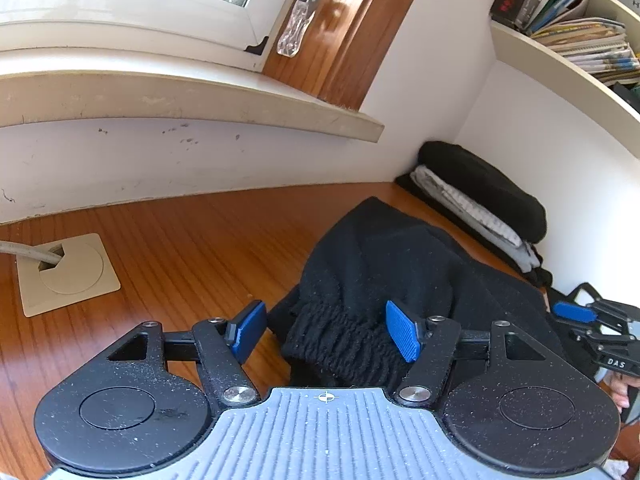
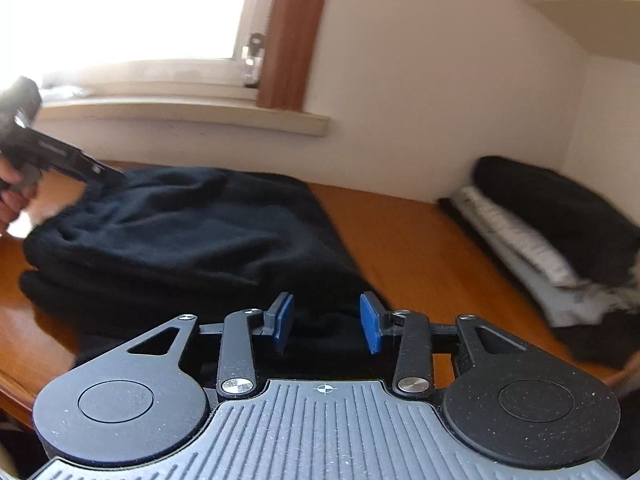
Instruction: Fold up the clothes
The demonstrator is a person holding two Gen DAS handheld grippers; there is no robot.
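Observation:
A black knit garment (image 1: 384,276) lies partly folded on the wooden desk (image 1: 192,248). Its ribbed cuff (image 1: 340,340) sits between the blue pads of my left gripper (image 1: 326,332), which is open and holds nothing. In the right wrist view the same garment (image 2: 192,240) spreads across the desk. My right gripper (image 2: 328,322) is open over its near edge, empty. The left gripper also shows at the far left of the right wrist view (image 2: 60,156), at the garment's far corner. The right gripper shows at the right edge of the left wrist view (image 1: 592,320).
A stack of folded clothes (image 1: 480,204), black over grey and white, sits in the desk's back right corner against the wall, also in the right wrist view (image 2: 560,240). A beige cable grommet (image 1: 68,272) is set in the desk at left. A windowsill (image 1: 200,100) overhangs behind; a bookshelf (image 1: 560,60) stands above right.

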